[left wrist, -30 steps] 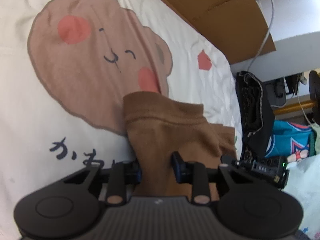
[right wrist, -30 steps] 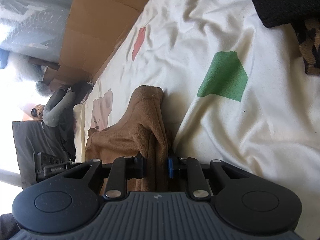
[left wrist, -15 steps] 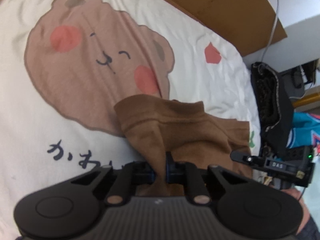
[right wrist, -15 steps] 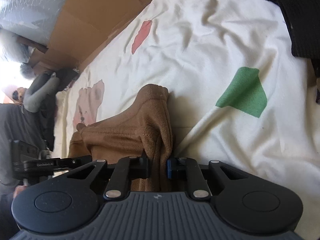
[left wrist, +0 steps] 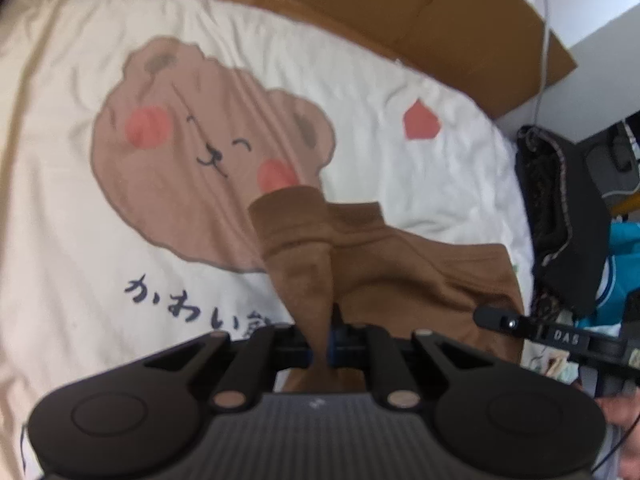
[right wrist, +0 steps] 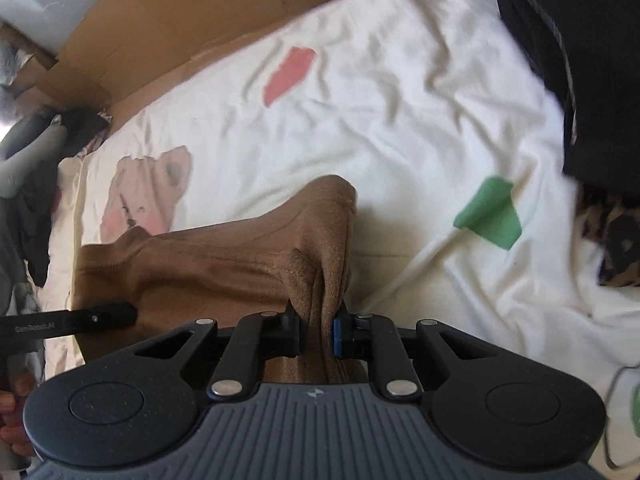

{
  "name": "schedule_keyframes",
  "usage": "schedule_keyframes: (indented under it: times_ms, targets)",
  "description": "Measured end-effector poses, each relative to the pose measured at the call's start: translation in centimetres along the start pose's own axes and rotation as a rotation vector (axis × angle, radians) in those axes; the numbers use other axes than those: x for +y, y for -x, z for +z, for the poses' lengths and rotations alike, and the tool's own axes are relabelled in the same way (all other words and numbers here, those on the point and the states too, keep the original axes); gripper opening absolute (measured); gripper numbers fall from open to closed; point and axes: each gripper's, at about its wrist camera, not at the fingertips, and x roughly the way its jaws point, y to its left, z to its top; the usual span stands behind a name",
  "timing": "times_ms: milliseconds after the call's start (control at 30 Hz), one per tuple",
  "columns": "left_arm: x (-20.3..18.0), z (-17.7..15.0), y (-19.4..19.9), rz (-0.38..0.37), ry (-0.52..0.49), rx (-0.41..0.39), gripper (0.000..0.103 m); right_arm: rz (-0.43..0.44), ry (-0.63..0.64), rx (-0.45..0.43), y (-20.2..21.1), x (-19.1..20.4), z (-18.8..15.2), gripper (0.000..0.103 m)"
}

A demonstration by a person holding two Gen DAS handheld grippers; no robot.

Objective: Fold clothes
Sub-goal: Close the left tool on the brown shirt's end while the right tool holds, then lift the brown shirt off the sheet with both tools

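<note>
**Left wrist view: both grippers pinched the brown cloth and lifted it**

Left wrist view showed the left gripper (left wrist: pixel 320 344) squeezed almost all the way shut on a bunch of the brown garment (left wrist: pixel 384 256). A second before, its jaws stood wide apart with the cloth only lying between them. So the pinch was new. The cloth ran up from the jaws in a tight, pulled strip. The rest of it hung down onto the cream bedsheet (left wrist: pixel 60 216), just below the big bear picture (left wrist: pixel 208 148).

In the right wrist view, the right gripper (right wrist: pixel 316 336) had also closed in on a thick fold of the same garment. A second before, it was a bit wider, and now its pads pressed the fold from both sides. The bed looked farther away in both views than before, so both hands had gone up and taken the cloth with them.

Each gripper could be seen from the other one's camera, beside the cloth. They held two different spots on one edge.

This looked like the start of a fold. With two spots held up, the garment could next be swung over and laid down on itself. A dark pile of clothes (left wrist: pixel 568 216) waited at the side of the bed.
</note>
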Motion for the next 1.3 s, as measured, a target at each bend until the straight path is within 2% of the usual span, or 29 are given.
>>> schedule_keyframes:
  times_ms: [200, 333, 433, 633, 800, 1033, 1300]
  targets:
    - [-2.8, -1.3, 6.0, 0.015, 0.000, -0.026, 0.006, -0.008, 0.067, -0.005, 5.9, 3.6, -0.3, 0.013]
    - [-4.3, -2.3, 10.7, 0.021, -0.010, -0.054, 0.006, 0.040, 0.059, -0.017, 10.8, 5.5, -1.2, 0.013]
    - [-5.0, -3.2, 14.3, 0.028, -0.011, -0.075, 0.006, 0.047, 0.109, -0.018, 14.0, 7.0, -2.4, 0.013]
    - [-7.3, -4.7, 20.4, -0.018, -0.061, -0.154, 0.006, 0.061, 0.167, -0.061, 20.4, 10.2, -4.0, 0.013]
    - [-8.1, -5.4, 24.2, -0.035, -0.020, -0.221, 0.006, 0.051, 0.199, -0.089, 23.9, 12.9, -4.9, 0.013]
    - [-9.5, -4.4, 28.8, -0.068, -0.081, -0.310, 0.006, 0.045, 0.233, -0.169, 28.8, 16.7, -4.5, 0.013]
    - [-8.7, -4.2, 33.6, -0.117, -0.128, -0.436, 0.006, 0.070, 0.182, -0.332, 33.3, 18.5, -5.1, 0.013]
